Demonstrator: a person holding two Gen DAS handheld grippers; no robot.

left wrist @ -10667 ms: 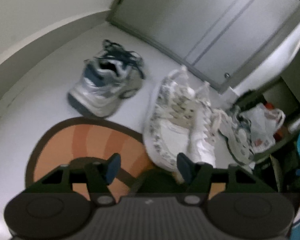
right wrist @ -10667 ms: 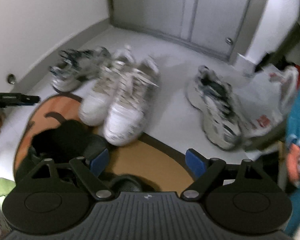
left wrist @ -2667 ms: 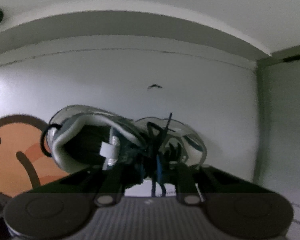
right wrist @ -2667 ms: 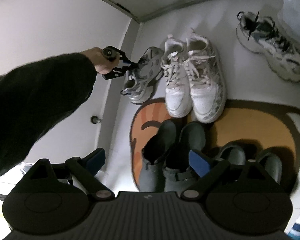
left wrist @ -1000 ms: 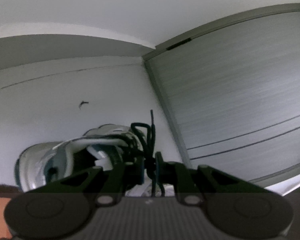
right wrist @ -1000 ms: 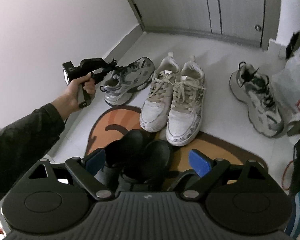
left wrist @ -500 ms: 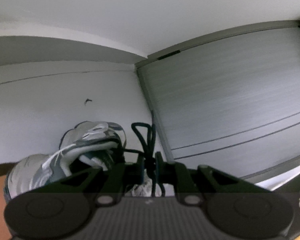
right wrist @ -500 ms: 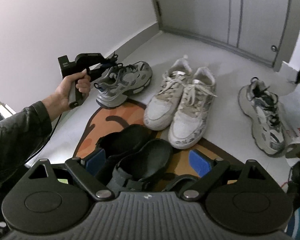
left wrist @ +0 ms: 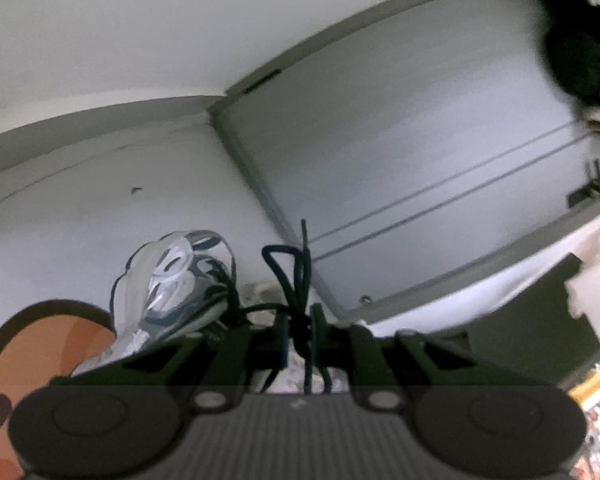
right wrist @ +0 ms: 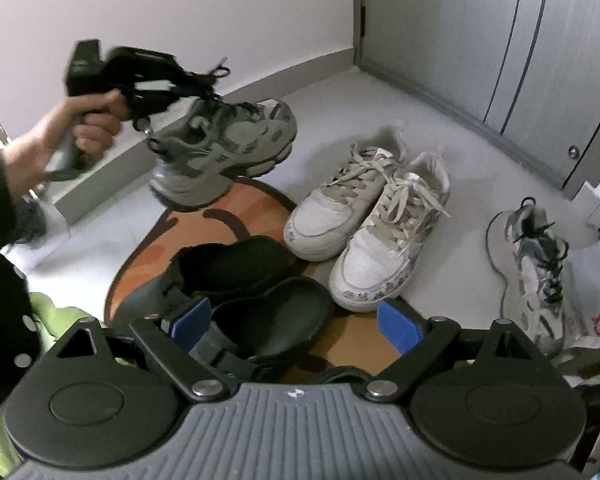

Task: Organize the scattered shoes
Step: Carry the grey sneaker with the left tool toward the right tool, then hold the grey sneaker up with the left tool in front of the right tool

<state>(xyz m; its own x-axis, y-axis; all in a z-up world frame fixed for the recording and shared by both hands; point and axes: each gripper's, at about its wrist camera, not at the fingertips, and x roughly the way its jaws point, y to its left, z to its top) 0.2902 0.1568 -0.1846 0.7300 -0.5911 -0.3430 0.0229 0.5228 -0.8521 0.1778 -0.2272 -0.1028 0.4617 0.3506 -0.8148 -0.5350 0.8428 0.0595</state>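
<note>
My left gripper (left wrist: 300, 330) is shut on the dark laces (left wrist: 290, 268) of a grey-and-silver sneaker (left wrist: 168, 280), which dangles below it. The right wrist view shows that left gripper (right wrist: 192, 86), held by a hand, with the grey sneaker (right wrist: 228, 148) hanging in the air over the far edge of the orange mat (right wrist: 204, 224). Its matching sneaker (right wrist: 536, 264) lies alone on the floor at the right. My right gripper (right wrist: 296, 320) is open with nothing between its blue pads (right wrist: 400, 322), hovering above a pair of dark clogs (right wrist: 260, 276).
A pair of white sneakers (right wrist: 364, 216) stands side by side at the mat's far edge. A white plastic bag (right wrist: 596, 320) lies by the lone sneaker. Grey closet doors (right wrist: 540, 40) and the wall skirting bound the floor behind.
The left gripper has lifted the grey sneaker by its laces clear off the floor and swung it over the mat's edge. The right gripper stays open and has come lower over the clogs.
</note>
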